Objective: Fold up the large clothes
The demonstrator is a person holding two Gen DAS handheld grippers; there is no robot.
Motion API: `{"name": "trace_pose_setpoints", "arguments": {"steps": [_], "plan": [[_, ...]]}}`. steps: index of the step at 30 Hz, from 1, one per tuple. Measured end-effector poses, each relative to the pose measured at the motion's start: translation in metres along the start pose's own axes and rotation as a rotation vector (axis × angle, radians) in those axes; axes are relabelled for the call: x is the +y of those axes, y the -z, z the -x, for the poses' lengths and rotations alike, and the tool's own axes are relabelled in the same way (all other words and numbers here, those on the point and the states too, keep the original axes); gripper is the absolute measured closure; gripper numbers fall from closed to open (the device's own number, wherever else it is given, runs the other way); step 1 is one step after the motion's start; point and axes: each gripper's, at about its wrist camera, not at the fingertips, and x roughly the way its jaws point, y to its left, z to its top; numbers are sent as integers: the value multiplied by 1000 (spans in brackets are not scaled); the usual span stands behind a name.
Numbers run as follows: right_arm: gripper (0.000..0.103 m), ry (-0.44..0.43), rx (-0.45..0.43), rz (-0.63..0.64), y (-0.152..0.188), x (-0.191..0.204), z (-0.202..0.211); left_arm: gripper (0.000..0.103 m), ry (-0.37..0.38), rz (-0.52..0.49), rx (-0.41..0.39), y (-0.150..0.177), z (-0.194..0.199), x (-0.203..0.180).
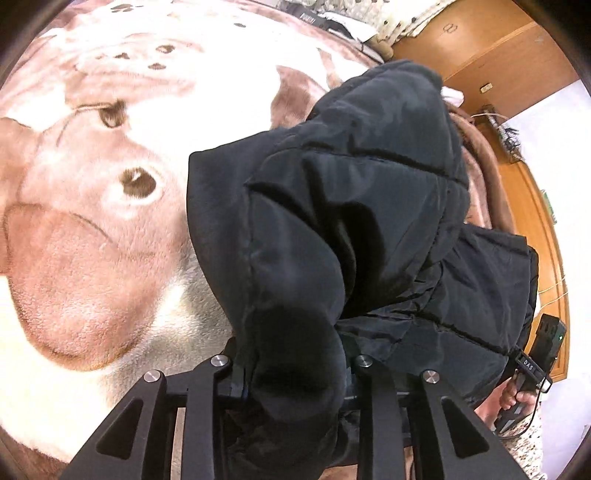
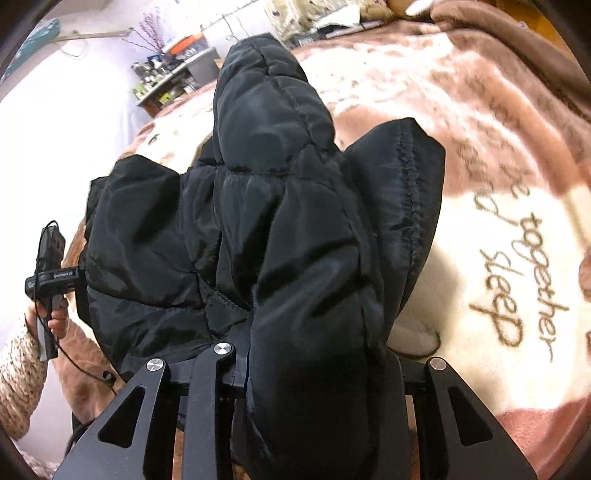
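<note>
A black quilted puffer jacket [image 1: 351,206] hangs bunched over a pink and cream plush blanket [image 1: 92,258]. My left gripper [image 1: 295,373] is shut on a thick fold of the jacket, which bulges out between the jaws and hides the fingertips. My right gripper [image 2: 314,369] is shut on another fold of the same jacket [image 2: 295,221], and its tips are hidden by fabric too. The right gripper's handle [image 1: 532,369] shows at the far right of the left wrist view. The left gripper's handle [image 2: 48,284] shows at the left of the right wrist view.
The blanket [image 2: 498,258] with a bear print and brown lettering covers the bed. A wooden wardrobe [image 1: 498,48] stands beyond the bed. A cluttered shelf [image 2: 166,81] stands by the white wall. Items lie at the bed's far edge [image 1: 325,18].
</note>
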Motion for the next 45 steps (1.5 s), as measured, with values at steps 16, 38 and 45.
{"name": "trace_pose_setpoints", "arguments": {"steps": [16, 38, 45], "plan": [[71, -92, -70, 86, 1, 53, 8, 74, 25, 42, -143, 25, 71, 105], [71, -180, 2, 152, -30, 149, -90, 74, -73, 178, -218, 53, 139, 239], [71, -148, 29, 152, -27, 149, -121, 73, -87, 220, -197, 59, 119, 266]]}}
